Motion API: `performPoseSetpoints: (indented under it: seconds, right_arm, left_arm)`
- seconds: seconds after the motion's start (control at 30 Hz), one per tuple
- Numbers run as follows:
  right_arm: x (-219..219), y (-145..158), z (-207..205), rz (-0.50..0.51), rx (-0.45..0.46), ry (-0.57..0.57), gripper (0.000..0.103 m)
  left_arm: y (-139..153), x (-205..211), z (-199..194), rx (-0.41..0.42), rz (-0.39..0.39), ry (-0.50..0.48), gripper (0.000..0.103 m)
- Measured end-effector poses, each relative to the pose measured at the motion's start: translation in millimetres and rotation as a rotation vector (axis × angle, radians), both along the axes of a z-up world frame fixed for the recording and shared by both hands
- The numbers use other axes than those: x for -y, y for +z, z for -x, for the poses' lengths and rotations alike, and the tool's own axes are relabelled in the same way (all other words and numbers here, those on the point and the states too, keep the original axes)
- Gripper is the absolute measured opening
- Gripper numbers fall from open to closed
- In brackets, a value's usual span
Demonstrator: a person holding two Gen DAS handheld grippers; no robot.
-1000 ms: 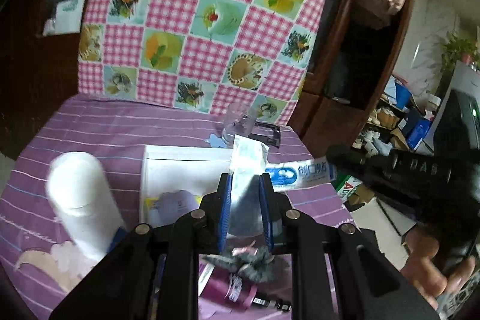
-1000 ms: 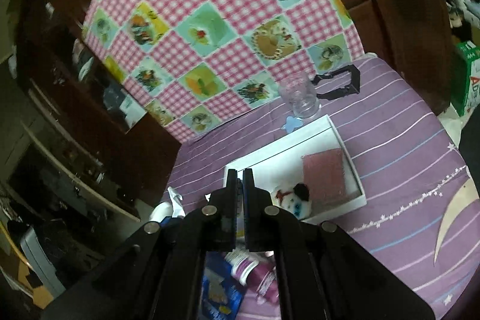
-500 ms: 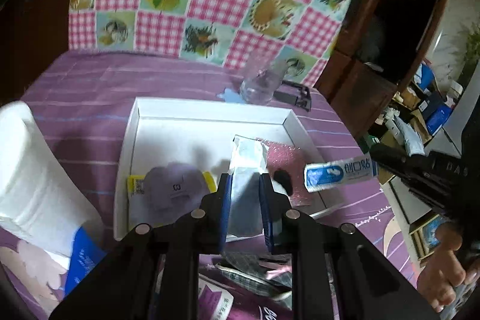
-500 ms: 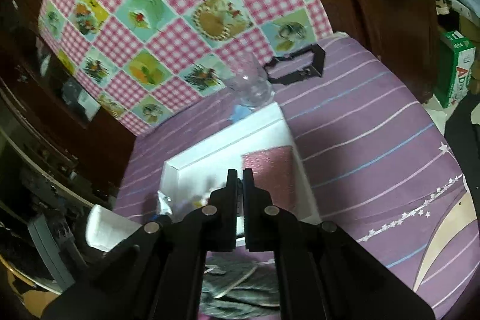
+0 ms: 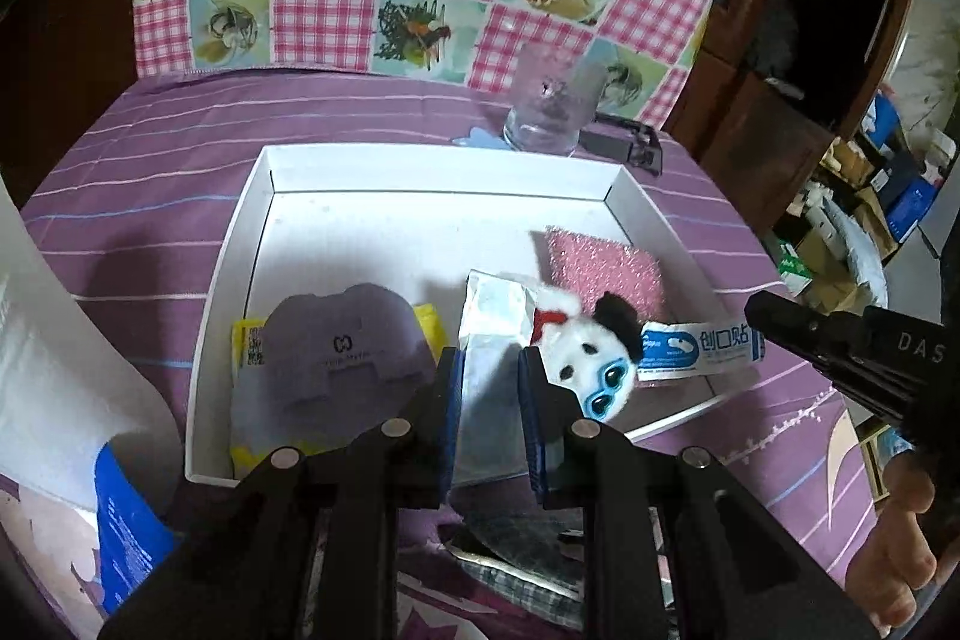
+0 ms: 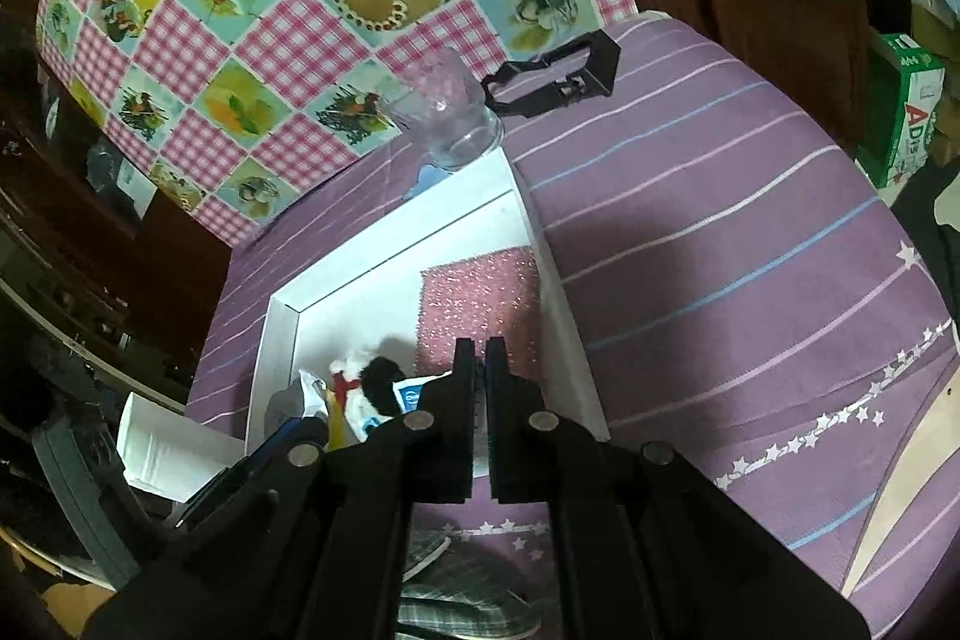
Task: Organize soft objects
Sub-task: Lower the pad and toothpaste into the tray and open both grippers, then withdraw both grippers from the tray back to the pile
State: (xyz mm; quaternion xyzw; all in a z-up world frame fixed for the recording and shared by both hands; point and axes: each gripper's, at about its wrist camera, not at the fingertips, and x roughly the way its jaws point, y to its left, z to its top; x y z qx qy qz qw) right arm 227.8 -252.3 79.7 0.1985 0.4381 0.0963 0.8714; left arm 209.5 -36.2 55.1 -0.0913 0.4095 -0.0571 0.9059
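My left gripper [image 5: 489,370] is shut on a silvery white packet [image 5: 495,304], held low over the near edge of the white tray [image 5: 432,172]. In the tray lie a purple cloth piece [image 5: 348,340] on a yellow packet [image 5: 246,340], a pink sponge [image 5: 600,262] and a white plush toy [image 5: 591,352] with a black ear. My right gripper [image 6: 480,346] comes in from the right over the tray's near right corner [image 6: 564,292], shut on the end of a blue-and-white bandage packet [image 5: 690,346] that rests against the plush toy [image 6: 372,376].
A clear glass [image 5: 552,106] and a black clip [image 5: 624,145] stand behind the tray on the purple striped cloth. A white pack with a blue label [image 5: 54,340] rises at the left. Plaid fabric [image 5: 516,562] lies under my left gripper. A hand [image 5: 900,550] holds the right gripper.
Both grippers have come down and forward over the tray with their packets still held. The plush toy and pink sponge have come into the left wrist view.
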Motion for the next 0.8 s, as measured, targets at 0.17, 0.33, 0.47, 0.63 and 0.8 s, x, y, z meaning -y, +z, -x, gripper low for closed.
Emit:
performPoseSetpoints:
  seconds: [0.17,0.33,0.47,0.63,0.8]
  right_arm:
    - [1,-4,-1,0.015,-0.003,-0.01,0.004]
    - [2,-3,2,0.006,0.011,-0.025,0.004]
    - [4,4,6,0.003,0.033,-0.055,0.005]
    - [3,16,11,-0.022,0.059,-0.045,0.023]
    - [2,23,15,-0.04,0.079,-0.035,0.046]
  left_arm:
    - [-4,-1,2,0.01,-0.02,0.021,0.018]
    - [-3,-4,3,0.007,0.012,0.016,0.033]
    - [2,-5,7,0.028,0.046,0.013,0.059]
    - [13,-6,14,0.094,0.016,0.045,0.071]
    - [16,-10,14,0.097,0.029,0.057,0.072]
